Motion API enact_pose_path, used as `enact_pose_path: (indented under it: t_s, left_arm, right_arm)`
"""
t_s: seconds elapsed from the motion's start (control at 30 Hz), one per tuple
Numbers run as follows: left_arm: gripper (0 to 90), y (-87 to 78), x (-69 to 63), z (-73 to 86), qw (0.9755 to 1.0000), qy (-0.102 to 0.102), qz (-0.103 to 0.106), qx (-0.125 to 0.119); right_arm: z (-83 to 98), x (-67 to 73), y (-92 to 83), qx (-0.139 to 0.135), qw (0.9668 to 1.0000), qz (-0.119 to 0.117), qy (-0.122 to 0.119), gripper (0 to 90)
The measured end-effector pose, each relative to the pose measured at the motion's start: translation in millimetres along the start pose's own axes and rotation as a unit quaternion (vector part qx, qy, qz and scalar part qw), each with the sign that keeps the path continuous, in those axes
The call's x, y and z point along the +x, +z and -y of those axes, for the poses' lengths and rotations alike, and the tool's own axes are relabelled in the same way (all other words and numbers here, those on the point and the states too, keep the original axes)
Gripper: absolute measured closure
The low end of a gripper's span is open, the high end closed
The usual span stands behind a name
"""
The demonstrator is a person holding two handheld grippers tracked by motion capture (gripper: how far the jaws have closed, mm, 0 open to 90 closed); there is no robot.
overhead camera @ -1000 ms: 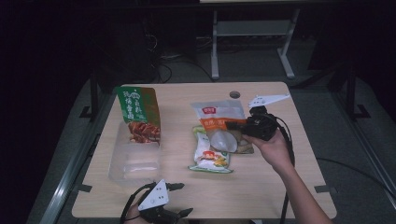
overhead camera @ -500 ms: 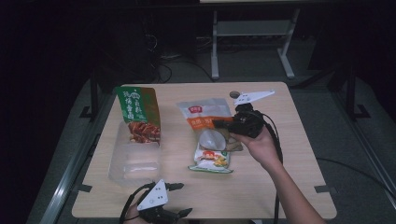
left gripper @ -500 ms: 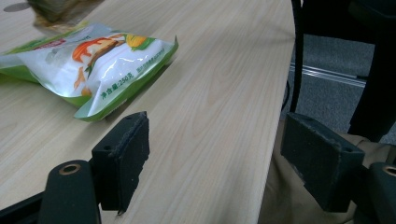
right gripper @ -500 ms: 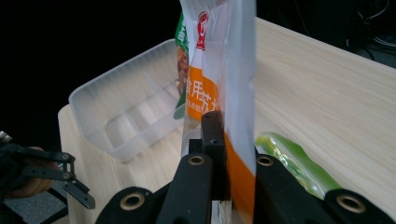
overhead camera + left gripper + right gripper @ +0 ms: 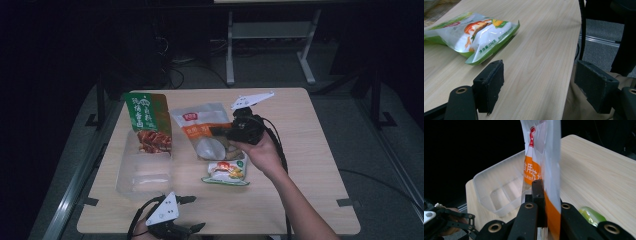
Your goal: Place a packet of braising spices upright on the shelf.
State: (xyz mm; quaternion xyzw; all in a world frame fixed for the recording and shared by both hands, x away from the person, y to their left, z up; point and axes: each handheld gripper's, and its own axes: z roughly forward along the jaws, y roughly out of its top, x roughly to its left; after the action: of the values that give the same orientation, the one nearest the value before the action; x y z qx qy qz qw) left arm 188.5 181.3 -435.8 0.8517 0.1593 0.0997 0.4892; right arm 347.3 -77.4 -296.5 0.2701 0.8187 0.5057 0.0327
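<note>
while the right gripper [image 5: 220, 131] clenches the orange-and-white pouch [image 5: 544, 165] by one edge, lifting it off the table [image 5: 310, 150] near the clear plastic tray [image 5: 142, 170], probably its destination, the left gripper [image 5: 537, 87] rests with jaws spread apart at the near edge beside a green snack bag [image 5: 481, 32]. the pouch's lower end is hidden behind the jaws.

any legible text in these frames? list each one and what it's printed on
"净含量:250克": along the edge of the green and white bag lying on the table, left gripper view.
White characters on the orange band of the clear bag, held in the right gripper: too cropped to read reliably; its red logo is blurred.
Large pale characters on the green bag in the clear plastic bin: too small to read.
</note>
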Motion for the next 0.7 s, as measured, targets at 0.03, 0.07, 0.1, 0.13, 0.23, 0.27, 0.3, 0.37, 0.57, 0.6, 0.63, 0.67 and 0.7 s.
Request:
enact_pose_path:
  t_s: [0.03,0.07,0.1,0.13,0.23,0.27,0.3,0.37,0.57,0.6,0.63,0.67,0.7]
  left_arm:
    - [23.5,-0.2,-0.1,0.0,1.0,0.0,0.0,0.0]
    - [23.5,-0.4,0.0,-0.1,1.0,0.001,-0.001,0.0]
    - [23.5,-0.5,-0.1,-0.1,1.0,0.001,-0.001,0.0]
    - [23.5,-0.6,-0.1,-0.1,1.0,0.001,-0.001,0.0]
    - [23.5,-0.7,-0.4,0.1,1.0,-0.002,0.0,-0.002]
    - [23.4,-0.8,-0.4,0.1,1.0,-0.002,0.0,-0.002]
    - [23.5,-0.9,-0.6,0.2,1.0,-0.004,0.001,-0.003]
    - [23.5,-1.1,-0.6,0.3,1.0,-0.006,0.0,-0.004]
    - [23.5,0.4,-1.4,0.5,1.0,-0.005,0.002,-0.002]
    - [23.5,0.6,-1.6,0.5,1.0,-0.004,0.002,-0.002]
    - [23.5,0.8,-1.7,0.5,1.0,-0.004,0.002,-0.002]
    - [23.5,0.8,-1.7,0.5,1.0,-0.004,0.002,-0.002]
    - [23.5,0.7,-1.5,0.5,1.0,-0.005,0.002,-0.002]
  right_arm:
    - [-1.5,0.9,1.7,0.001,1.0,-0.002,-0.002,90.0]
    - [-3.3,2.1,3.9,0.002,1.0,-0.004,-0.003,90.0]
    - [-4.5,2.8,5.2,0.003,1.0,-0.005,-0.003,90.0]
    - [-5.9,3.7,7.0,0.003,1.0,-0.006,-0.004,90.0]
    - [-10.4,6.9,11.9,0.003,0.9999,-0.011,-0.006,90.0]
    - [-11.7,7.6,13.5,0.003,0.9999,-0.012,-0.008,90.0]
    - [-12.8,8.9,15.1,0.001,0.9998,-0.017,-0.006,90.0]
    - [-14.9,10.7,18.5,0.001,0.9998,-0.018,-0.007,90.0]
    - [-19.6,15.0,29.3,0.0,0.9996,-0.027,-0.008,90.0]
    - [-20.8,16.0,31.8,0.001,0.9995,-0.029,-0.009,90.0]
    - [-21.5,16.9,33.4,0.001,0.9995,-0.03,-0.009,90.0]
    - [-22.5,17.5,35.7,0.0,0.9994,-0.032,-0.012,90.0]
    - [-23.7,18.5,37.7,0.001,0.9994,-0.033,-0.013,90.0]
